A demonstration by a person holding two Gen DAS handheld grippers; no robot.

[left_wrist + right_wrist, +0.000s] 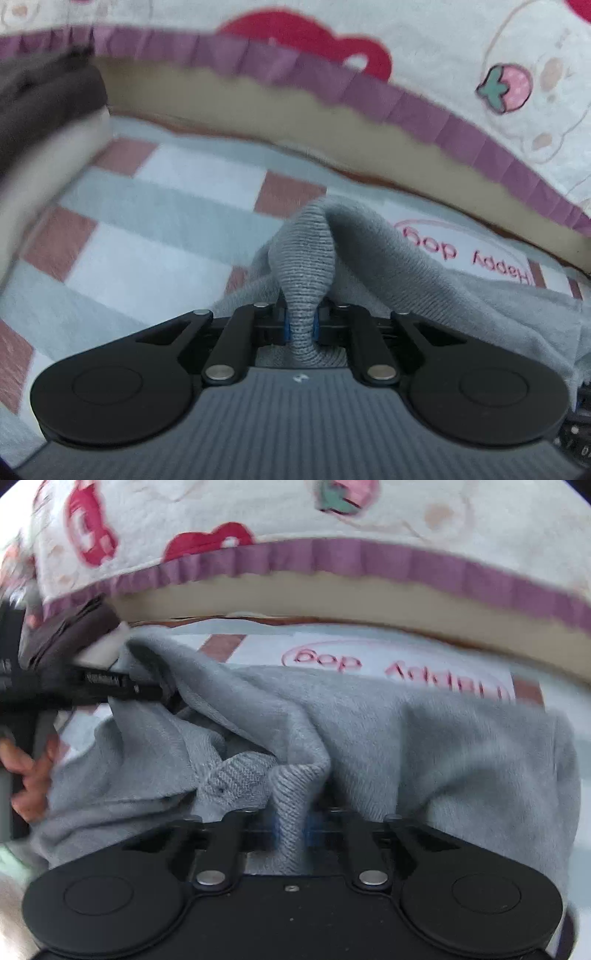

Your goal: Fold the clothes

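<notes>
Checked bedsheet below, left gripper fingers pinched on grey sweater, right gripper likewise clamping it

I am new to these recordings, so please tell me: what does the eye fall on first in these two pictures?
First, the grey garment: both the left gripper and the right gripper are shut on a ribbed edge of it, low in each view. Under it lies a checked mat with pink writing. Above it runs a white quilt with a purple frill and red and strawberry prints.

Grey ribbed-knit garment on pink/white/pale-blue check mat; cream strawberry-print quilt w/ purple frill.
</notes>
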